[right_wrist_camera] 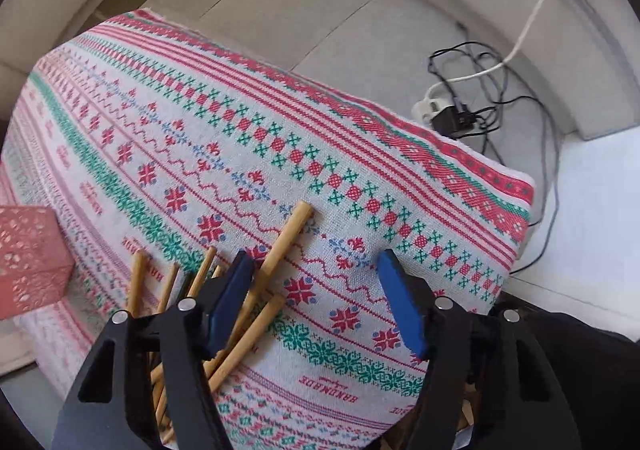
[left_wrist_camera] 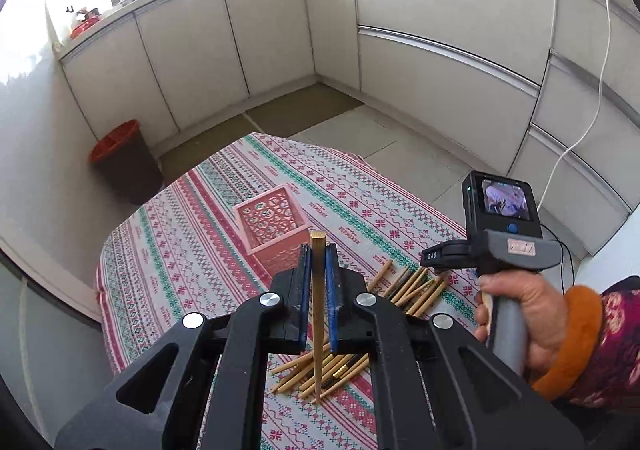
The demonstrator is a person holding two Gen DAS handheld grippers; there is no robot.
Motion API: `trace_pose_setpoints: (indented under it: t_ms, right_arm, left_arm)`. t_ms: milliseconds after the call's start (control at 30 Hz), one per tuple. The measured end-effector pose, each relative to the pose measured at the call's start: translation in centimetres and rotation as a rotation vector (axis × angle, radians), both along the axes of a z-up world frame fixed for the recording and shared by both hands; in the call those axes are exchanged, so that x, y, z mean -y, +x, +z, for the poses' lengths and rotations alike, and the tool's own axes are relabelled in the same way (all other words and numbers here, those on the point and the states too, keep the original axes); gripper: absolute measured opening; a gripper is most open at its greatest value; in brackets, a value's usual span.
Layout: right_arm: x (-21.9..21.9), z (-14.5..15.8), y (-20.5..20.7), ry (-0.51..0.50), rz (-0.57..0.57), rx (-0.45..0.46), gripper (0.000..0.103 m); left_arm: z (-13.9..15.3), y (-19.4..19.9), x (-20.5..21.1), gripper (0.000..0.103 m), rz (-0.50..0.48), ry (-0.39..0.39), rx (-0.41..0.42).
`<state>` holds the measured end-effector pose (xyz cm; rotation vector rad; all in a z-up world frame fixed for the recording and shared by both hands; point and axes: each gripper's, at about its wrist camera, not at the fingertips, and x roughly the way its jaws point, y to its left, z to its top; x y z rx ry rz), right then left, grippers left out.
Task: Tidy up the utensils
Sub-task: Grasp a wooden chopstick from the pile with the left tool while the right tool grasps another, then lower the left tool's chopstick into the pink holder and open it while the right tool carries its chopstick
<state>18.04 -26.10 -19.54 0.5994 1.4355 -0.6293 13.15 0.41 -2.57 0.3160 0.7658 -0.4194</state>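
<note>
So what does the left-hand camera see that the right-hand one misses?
Only the left wrist view shows the left gripper shut on one chopstick, the person's hand on the other handle, the kitchen cabinets and a red-rimmed bin. Only the right wrist view shows the right gripper, its fingers apart over the cloth with nothing clamped, plus a power strip with cables on the floor. Both show the patterned tablecloth, the pink holder and the loose chopstick pile.
</note>
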Motion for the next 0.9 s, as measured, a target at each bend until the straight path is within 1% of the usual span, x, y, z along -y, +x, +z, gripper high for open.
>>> trace_pose_setpoints:
  t_ms: [67, 100, 133, 167, 200, 267, 333, 367, 400, 567, 633, 767, 800, 900]
  right_arm:
    - [-0.3, 0.2, -0.2, -0.040, -0.027, 0.009, 0.058]
    - [-0.4, 0.3, -0.4, -0.059, -0.038, 0.018, 0.049]
    - [-0.6, 0.7, -0.4, -0.085, -0.029, 0.043, 0.017]
    - [-0.8, 0.8, -0.5, -0.094, -0.015, 0.049, 0.018]
    - [-0.7, 0.8, -0.7, -0.088, -0.029, 0.057, 0.015]
    - [-0.5, 1.0, -0.7, -0.052, -0.053, 0.086, 0.012]
    - [0.4, 0.9, -0.9, 0.010, -0.080, 0.125, 0.008]
    - [0.9, 0.8, -1.0, 0.076, -0.093, 0.169, 0.008]
    - [1.4, 0.8, -1.1, 0.122, -0.101, 0.195, 0.008]
    - [2.9, 2.0, -0.8, 0.237, -0.065, 0.325, 0.007]
    - [3.8, 2.3, -0.5, 0.283, -0.061, 0.359, 0.007]
    - [4.7, 4.3, -0.6, 0.353, -0.049, 0.440, 0.007]
    - [4.6, 5.1, -0.6, 0.356, -0.029, 0.460, 0.007]
    - [3.9, 8.7, -0.6, 0.319, 0.038, 0.532, 0.007]
  left_arm:
    - [0.1, -0.2, -0.3, 0.006, 0.005, -0.008, -0.001]
    - [0.1, 0.0, -0.4, 0.006, 0.009, -0.011, -0.004]
    - [0.1, 0.0, -0.5, 0.006, 0.013, -0.014, -0.006]
    - [0.0, 0.1, -0.6, 0.006, 0.019, -0.016, -0.009]
    - [-0.1, 0.3, -0.7, 0.006, 0.025, -0.020, -0.012]
    - [-0.1, 0.5, -1.0, 0.006, 0.038, -0.035, -0.017]
    - [0.1, 0.5, -1.2, 0.006, 0.050, -0.045, -0.012]
    - [0.2, 0.5, -1.3, 0.006, 0.054, -0.052, -0.010]
    - [0.4, 0.4, -1.5, 0.006, 0.058, -0.059, -0.007]
    - [1.3, 0.1, -2.0, 0.006, 0.064, -0.085, 0.010]
    - [1.5, 0.0, -2.1, 0.006, 0.066, -0.095, 0.016]
    - [2.6, -0.2, -1.9, 0.006, 0.056, -0.134, 0.033]
    - [3.0, -0.4, -2.0, 0.006, 0.053, -0.149, 0.044]
    - [4.1, -0.8, -2.5, 0.006, 0.053, -0.186, 0.064]
